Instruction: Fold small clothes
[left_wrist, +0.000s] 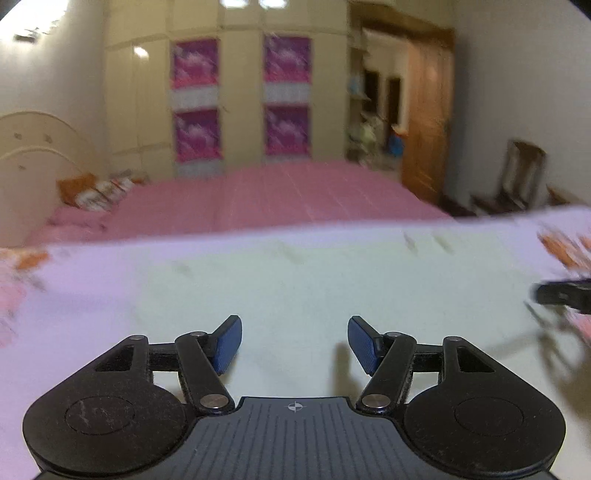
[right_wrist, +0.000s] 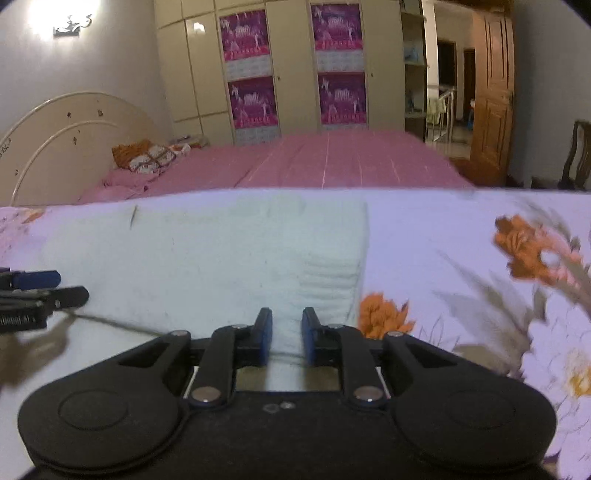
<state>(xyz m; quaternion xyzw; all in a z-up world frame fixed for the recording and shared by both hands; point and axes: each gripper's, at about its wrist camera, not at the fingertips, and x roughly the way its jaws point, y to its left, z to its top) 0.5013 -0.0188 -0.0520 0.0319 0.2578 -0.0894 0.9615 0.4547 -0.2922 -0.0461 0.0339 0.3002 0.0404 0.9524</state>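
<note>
A pale white garment (left_wrist: 295, 280) lies spread flat on a lilac floral sheet (left_wrist: 74, 277). My left gripper (left_wrist: 295, 343) hovers over the garment's near part, open, its blue pads wide apart with nothing between them. In the right wrist view the garment (right_wrist: 221, 258) shows a ribbed band by its right edge. My right gripper (right_wrist: 287, 332) sits low over that part; its pads stand a narrow gap apart, cloth shows flat in the gap, and no pinch is visible. Each gripper appears in the other's view: the right gripper (left_wrist: 565, 295) at the right edge, the left gripper (right_wrist: 37, 291) at the left edge.
The floral sheet (right_wrist: 461, 258) stretches to the right of the garment with orange flowers. Beyond it lies a pink bed (right_wrist: 332, 158) with a cushion (right_wrist: 147, 158) and a cream headboard (right_wrist: 55, 129). A wardrobe (right_wrist: 288, 74), a wooden door (right_wrist: 491, 92) and a chair (right_wrist: 576, 155) stand behind.
</note>
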